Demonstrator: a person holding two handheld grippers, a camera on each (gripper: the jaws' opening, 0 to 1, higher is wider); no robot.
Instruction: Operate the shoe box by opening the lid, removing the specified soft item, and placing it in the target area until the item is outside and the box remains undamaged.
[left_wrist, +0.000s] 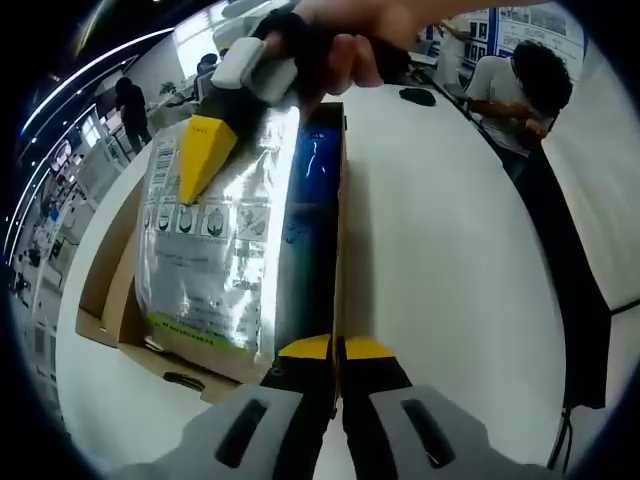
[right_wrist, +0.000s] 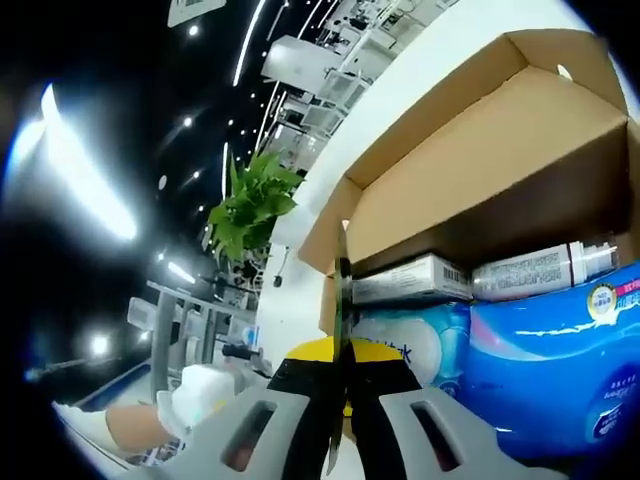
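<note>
The cardboard shoe box (left_wrist: 105, 300) lies open on the white table, its lid (right_wrist: 480, 140) folded back. A silver foil pouch (left_wrist: 225, 240) stands tilted up out of the box, over a blue pack (left_wrist: 315, 170). My right gripper (left_wrist: 215, 135), held by a hand, reaches in from the top and is shut on the pouch's upper corner. In the right gripper view that pouch's thin edge (right_wrist: 340, 300) runs between the shut right gripper (right_wrist: 340, 355). My left gripper (left_wrist: 336, 348) is shut on the box's right wall (left_wrist: 341, 260). Blue packs (right_wrist: 560, 360), a white carton (right_wrist: 410, 278) and a white bottle (right_wrist: 540, 265) fill the box.
The white table (left_wrist: 450, 260) stretches wide to the right of the box, ending at a dark edge (left_wrist: 575, 300). A dark small object (left_wrist: 417, 96) lies at the far end, near a seated person (left_wrist: 520, 80). A green plant (right_wrist: 250, 205) stands behind the box.
</note>
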